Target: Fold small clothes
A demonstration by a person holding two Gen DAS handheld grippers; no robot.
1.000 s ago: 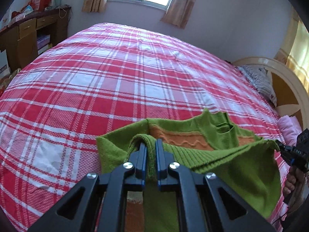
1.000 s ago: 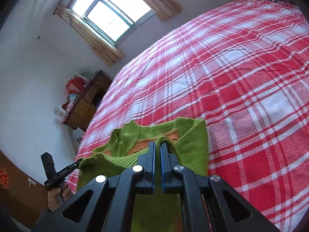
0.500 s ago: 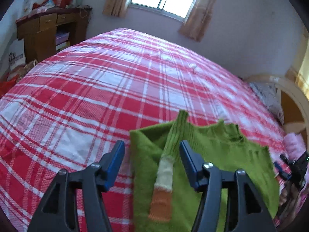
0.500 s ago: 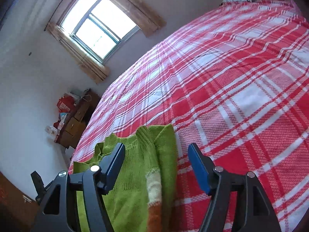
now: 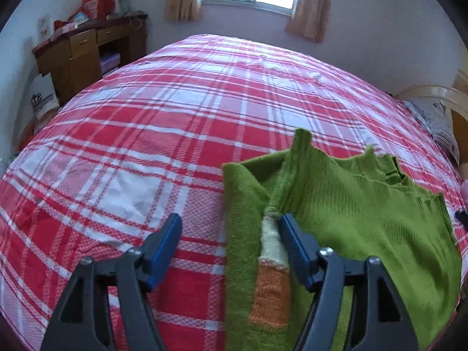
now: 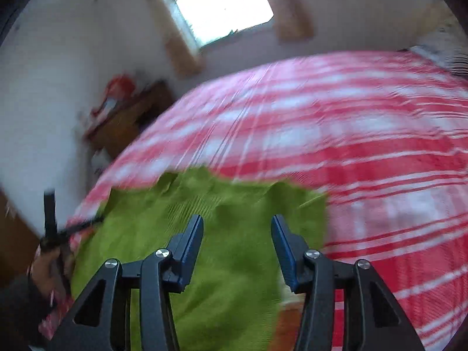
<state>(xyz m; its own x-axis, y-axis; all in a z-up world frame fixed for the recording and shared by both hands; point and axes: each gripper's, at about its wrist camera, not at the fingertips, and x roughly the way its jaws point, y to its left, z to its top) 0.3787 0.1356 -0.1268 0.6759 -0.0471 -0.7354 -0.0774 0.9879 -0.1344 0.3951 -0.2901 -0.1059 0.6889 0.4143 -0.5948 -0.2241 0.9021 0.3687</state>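
- Now the left gripper [image 5: 229, 235] gapes wide, gripping nothing, its right finger [image 5: 292, 244] beside the folded sleeve [image 5: 273, 251].
- The right gripper [image 6: 237, 241] spreads wide, empty, above the green sweater [image 6: 175, 248].
- The sweater lies on the plaid bed [image 5: 175, 134], at the left camera's 4 o'clock.

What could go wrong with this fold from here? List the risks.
1. On the green sweater, the striped sleeve lies along the folded edge right beside a finger of the open left claw; that finger could snag it and drag the fold open.
2. The right wrist view is blurred by motion, so the open right claw, over the sweater, may land off target and rumple it.
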